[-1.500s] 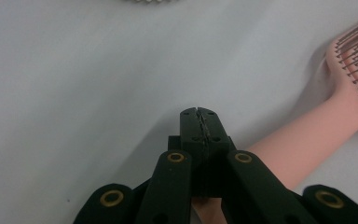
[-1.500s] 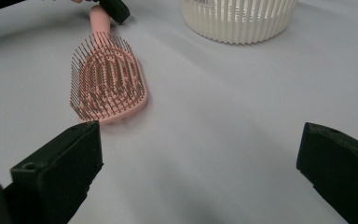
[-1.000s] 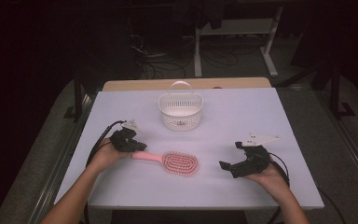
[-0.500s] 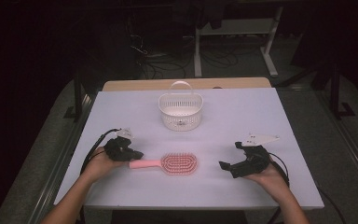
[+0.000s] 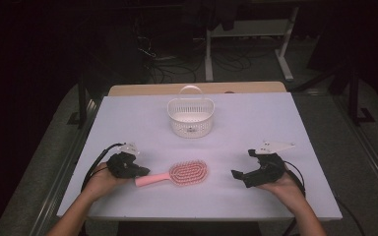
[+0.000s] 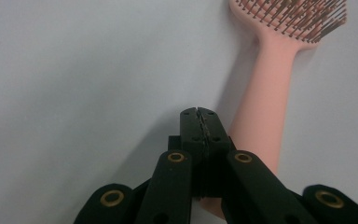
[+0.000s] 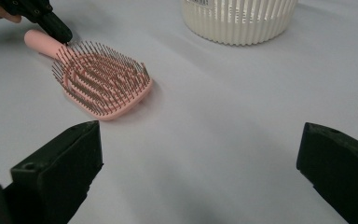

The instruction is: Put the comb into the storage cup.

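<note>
A pink plastic paddle hairbrush (image 5: pixel 177 173) lies bristles-up on the pale, matte tabletop (image 5: pixel 256 123), near the front edge and between our two hands, its oval head pointing toward our right and its smooth, rounded handle toward our left. Our left gripper (image 5: pixel 140 172), black and angular, sits at the handle's end; in the left gripper view its toothed jaws are pressed together with nothing between them, their tip (image 6: pixel 199 114) lying just beside the handle (image 6: pixel 261 126), and we cannot tell whether they touch it. That view cuts off the brush head at the top edge and hides the handle's end behind the jaw linkages. Our right gripper (image 5: pixel 238 175) rests well apart from the brush, held in our right hand (image 5: pixel 283 187); in the right gripper view its two blocky jaws stand wide apart over bare table. From there the rows of fine, dark-tipped bristles (image 7: pixel 100 77) stand out clearly, where the high view gives only a pink ribbed oval. Behind the brush stands a white slotted plastic basket (image 5: pixel 191 118), its arched handle seen from above, its top cut off in the right gripper view (image 7: pixel 240 21).
</note>
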The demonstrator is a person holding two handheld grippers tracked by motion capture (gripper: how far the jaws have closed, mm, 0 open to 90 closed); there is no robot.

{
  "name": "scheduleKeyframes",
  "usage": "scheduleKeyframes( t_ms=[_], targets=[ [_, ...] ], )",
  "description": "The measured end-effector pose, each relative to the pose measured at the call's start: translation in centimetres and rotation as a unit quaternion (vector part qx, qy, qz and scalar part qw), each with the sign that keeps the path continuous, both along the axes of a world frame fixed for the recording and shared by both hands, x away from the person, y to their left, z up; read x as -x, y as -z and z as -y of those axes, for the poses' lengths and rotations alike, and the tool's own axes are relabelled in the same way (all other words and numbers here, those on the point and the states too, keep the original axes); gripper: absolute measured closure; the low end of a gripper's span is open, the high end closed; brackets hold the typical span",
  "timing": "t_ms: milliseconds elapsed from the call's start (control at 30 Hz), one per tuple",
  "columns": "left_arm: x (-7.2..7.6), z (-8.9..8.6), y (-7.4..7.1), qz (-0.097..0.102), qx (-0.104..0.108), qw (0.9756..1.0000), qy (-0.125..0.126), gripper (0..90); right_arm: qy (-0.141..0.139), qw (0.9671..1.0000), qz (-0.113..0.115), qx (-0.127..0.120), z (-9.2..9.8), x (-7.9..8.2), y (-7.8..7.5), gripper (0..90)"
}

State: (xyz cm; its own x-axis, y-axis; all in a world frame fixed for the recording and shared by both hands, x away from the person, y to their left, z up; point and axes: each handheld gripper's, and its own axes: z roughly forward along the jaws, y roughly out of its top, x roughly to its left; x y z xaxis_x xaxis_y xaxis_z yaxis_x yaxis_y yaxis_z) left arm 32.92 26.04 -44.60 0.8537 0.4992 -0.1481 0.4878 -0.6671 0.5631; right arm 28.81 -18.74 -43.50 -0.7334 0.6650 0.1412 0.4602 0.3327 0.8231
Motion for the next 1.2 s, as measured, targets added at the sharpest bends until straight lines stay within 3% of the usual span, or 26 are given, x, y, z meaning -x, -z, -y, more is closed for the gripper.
scheduleKeyframes(
  t_ms=[267, 433, 533, 733, 900, 1133, 1200],
  targets=[
    [-0.1, -0.3, -0.6, 0.014, 0.022, 0.9996, -0.01, 90.0, -0.001, 1.0, 0.0, 0.001, 0.0, 0.0, 0.0, 0.0],
    [0.0, -0.8, -1.6, 0.031, 0.055, 0.9979, -0.017, 89.4, -0.002, 1.0, 0.0, 0.002, -0.1, 0.0, 0.0, 0.0],
    [0.1, -1.0, -2.2, 0.042, 0.076, 0.9959, -0.024, 83.5, -0.003, 1.0, 0.0, 0.003, -0.1, 0.0, 0.1, 0.0],
    [0.4, -1.2, -3.1, 0.063, 0.106, 0.9918, -0.033, 67.5, -0.003, 1.0, 0.0, 0.003, -0.1, 0.0, 0.1, 0.0],
    [0.6, -1.2, -3.4, 0.08, 0.126, 0.9881, -0.038, 48.1, -0.003, 1.0, 0.0, 0.004, -0.1, 0.0, 0.1, 0.0],
    [0.9, -1.0, -3.3, 0.095, 0.133, 0.9853, -0.049, 16.3, -0.003, 1.0, 0.0, 0.004, -0.1, 0.0, 0.1, 0.0],
    [0.9, -1.1, -3.3, 0.099, 0.132, 0.9849, -0.052, 11.1, -0.003, 1.0, -0.001, 0.004, -0.1, 0.0, 0.1, 0.0]
  ],
)
